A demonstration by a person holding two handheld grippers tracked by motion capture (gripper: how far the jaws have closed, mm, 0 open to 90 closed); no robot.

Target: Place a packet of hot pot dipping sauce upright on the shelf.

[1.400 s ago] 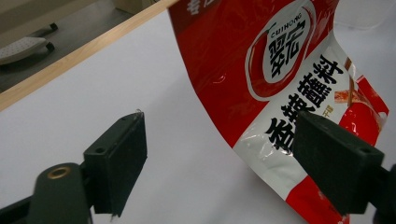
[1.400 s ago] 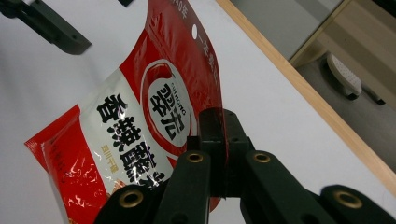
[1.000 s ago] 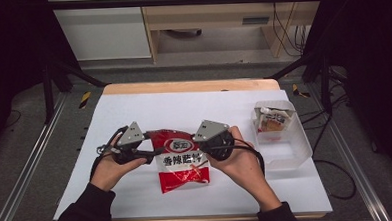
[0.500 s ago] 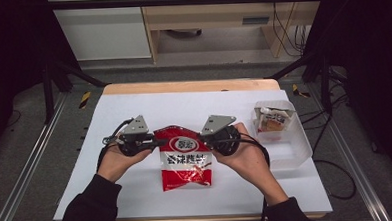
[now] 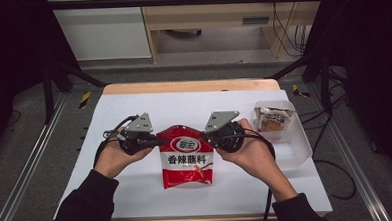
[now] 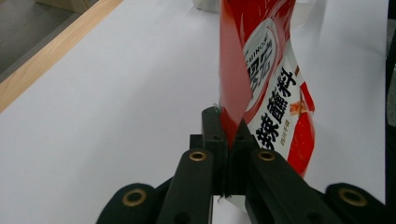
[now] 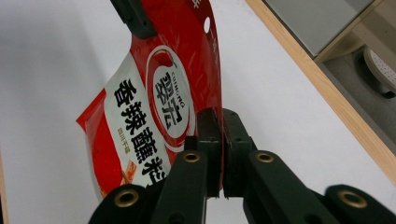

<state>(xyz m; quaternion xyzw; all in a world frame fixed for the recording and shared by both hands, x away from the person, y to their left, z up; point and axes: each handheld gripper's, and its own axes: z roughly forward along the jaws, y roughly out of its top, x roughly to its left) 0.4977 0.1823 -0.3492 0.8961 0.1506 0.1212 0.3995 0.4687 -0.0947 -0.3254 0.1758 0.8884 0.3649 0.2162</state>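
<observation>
Red seasoning pouch [image 5: 187,156] hanging over the white table's [image 5: 84,125] middle, my left gripper [image 5: 154,140] just clamped on its top left corner, my right gripper [image 5: 209,138] pinching its top right corner

The red bag [image 6: 261,88] is cut off at the top edge in the left gripper view, & its top corner runs off the top in the right gripper view too. Small print on the bag: too tiny to read. What's in the clear tub [image 5: 290,146] near the table's right edge: can't tell.
</observation>
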